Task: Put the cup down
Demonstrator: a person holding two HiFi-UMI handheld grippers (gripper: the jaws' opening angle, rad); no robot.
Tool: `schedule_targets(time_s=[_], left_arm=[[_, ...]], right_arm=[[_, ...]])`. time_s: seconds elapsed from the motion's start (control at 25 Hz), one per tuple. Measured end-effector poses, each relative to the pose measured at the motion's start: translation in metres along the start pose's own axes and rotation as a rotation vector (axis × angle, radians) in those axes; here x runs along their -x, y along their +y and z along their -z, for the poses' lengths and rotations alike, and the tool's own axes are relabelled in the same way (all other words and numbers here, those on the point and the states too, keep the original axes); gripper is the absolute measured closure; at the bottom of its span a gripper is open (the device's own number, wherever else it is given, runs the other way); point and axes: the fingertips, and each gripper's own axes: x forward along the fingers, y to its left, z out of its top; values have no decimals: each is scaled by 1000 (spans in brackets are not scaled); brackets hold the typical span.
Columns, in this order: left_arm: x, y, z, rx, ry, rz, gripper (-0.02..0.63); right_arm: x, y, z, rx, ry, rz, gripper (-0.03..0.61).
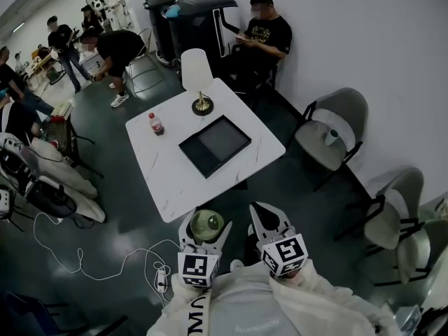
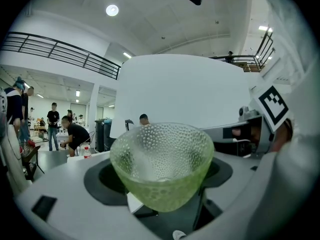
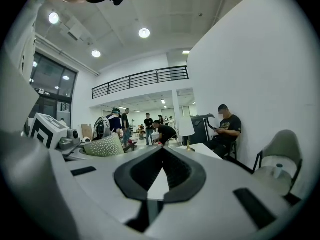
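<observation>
Tongs first: we find the left gripper (image 1: 206, 220) clamped on the green dimpled glass cup (image 2: 162, 164). Its jaws are set wide against the cup's sides, and the cup's mouth faces upward. We record the right gripper (image 1: 266, 215) just beside it, jaws brought together at the tips with nothing between them. Both are held close to the person's chest, at the near corner of the white table (image 1: 168, 177). The cup is carried in the air and is not resting on the tabletop.

Further along we note a black tray (image 1: 215, 144) near the table's middle and a red-labelled bottle (image 1: 155, 123) standing left of it. A white-shaded lamp (image 1: 197, 75) stands at the far end. Beyond the table a person (image 1: 264, 33) sits against the wall.
</observation>
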Motion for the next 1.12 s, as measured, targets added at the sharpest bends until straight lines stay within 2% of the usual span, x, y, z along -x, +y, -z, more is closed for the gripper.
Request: schedule_targets(time_s=[0.56, 1.12], left_arm=[[-49, 39, -11, -38, 10, -30, 212], [-122, 91, -1, -7, 84, -60, 212]], right_arm=[[-62, -34, -5, -27, -18, -16, 572], [-149, -81, 0, -54, 48, -35, 572]])
